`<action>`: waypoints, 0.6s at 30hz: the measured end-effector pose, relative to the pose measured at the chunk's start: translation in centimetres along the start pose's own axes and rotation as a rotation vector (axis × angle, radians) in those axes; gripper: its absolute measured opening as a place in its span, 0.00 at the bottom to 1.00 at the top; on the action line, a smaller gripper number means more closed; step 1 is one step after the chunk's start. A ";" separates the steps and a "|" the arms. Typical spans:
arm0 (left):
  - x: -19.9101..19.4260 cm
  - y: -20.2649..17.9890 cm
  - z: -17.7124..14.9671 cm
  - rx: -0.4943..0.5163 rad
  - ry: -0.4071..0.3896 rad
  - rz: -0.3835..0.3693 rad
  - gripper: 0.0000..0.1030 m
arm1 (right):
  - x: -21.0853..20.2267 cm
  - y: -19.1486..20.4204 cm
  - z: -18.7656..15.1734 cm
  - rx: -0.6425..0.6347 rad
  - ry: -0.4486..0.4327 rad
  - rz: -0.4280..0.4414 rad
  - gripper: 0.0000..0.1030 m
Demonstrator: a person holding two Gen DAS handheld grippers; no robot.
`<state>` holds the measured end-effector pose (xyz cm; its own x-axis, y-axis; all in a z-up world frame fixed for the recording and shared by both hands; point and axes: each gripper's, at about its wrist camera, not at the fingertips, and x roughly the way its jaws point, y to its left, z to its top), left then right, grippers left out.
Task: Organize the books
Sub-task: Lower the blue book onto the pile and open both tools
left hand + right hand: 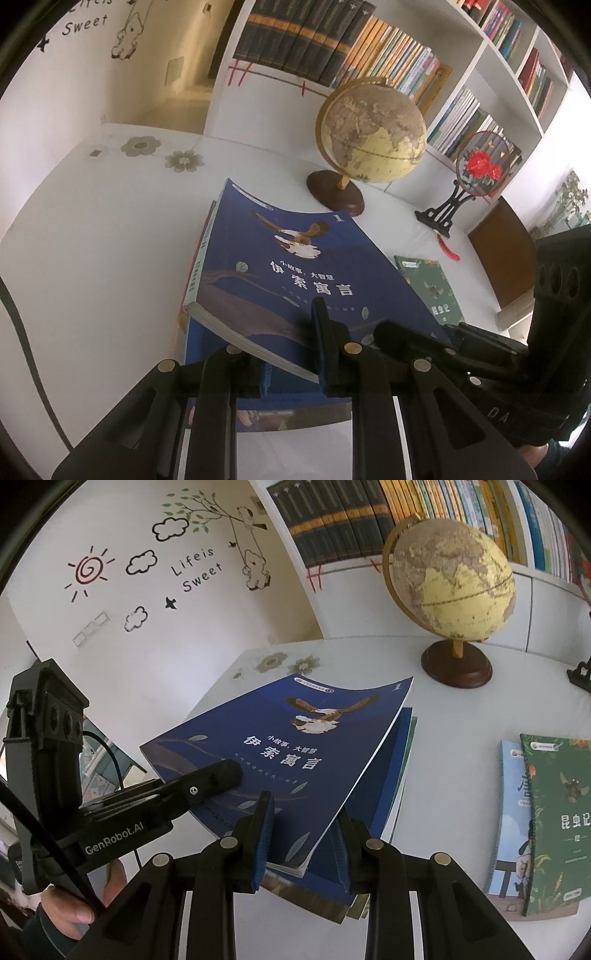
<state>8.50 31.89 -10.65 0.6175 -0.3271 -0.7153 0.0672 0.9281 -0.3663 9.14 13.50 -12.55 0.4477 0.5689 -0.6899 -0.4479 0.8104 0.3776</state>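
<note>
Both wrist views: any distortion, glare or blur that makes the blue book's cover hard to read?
Left wrist view: heavy fisheye bending of the bookshelf, dark corners, blue book title sharp, no glare. Right wrist view: same curvature, globe stretched, title on the blue book legible, light soft and even.

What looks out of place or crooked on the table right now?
The blue book sits tilted atop the stack, its right edge lifted and cover bowed, not flush with the books beneath. Both grippers, left and right, straddle its near edge. A red comb-like item lies loose by the fan stand.
</note>
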 end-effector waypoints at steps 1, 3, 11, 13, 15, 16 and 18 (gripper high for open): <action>0.2 0.1 -0.1 -0.002 0.005 -0.002 0.15 | 0.3 -0.1 -0.1 0.003 0.007 -0.001 0.28; 0.7 0.4 -0.2 -0.008 0.016 -0.007 0.16 | 0.6 -0.2 -0.2 0.008 0.017 -0.003 0.28; 1.8 0.7 -1.7 -0.003 0.059 -0.017 0.22 | 2.0 -0.9 -1.0 0.019 0.066 -0.020 0.28; 2.0 0.8 -2.2 -0.010 0.071 -0.020 0.23 | 2.3 -1.3 -1.4 0.041 0.079 -0.019 0.28; 2.3 1.1 -2.7 -0.029 0.087 -0.020 0.25 | 2.6 -1.5 -1.5 0.054 0.096 -0.018 0.28; 2.4 1.4 -2.9 -0.043 0.095 -0.019 0.26 | 2.8 -1.5 -1.7 0.058 0.109 -0.018 0.28; 2.5 1.9 -3.3 -0.063 0.107 -0.019 0.27 | 3.1 -1.5 -1.9 0.057 0.122 -0.020 0.28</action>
<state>7.59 32.20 -15.11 0.5289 -0.3650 -0.7662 0.0265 0.9094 -0.4150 9.72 13.76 -16.40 0.3572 0.5342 -0.7662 -0.3939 0.8299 0.3951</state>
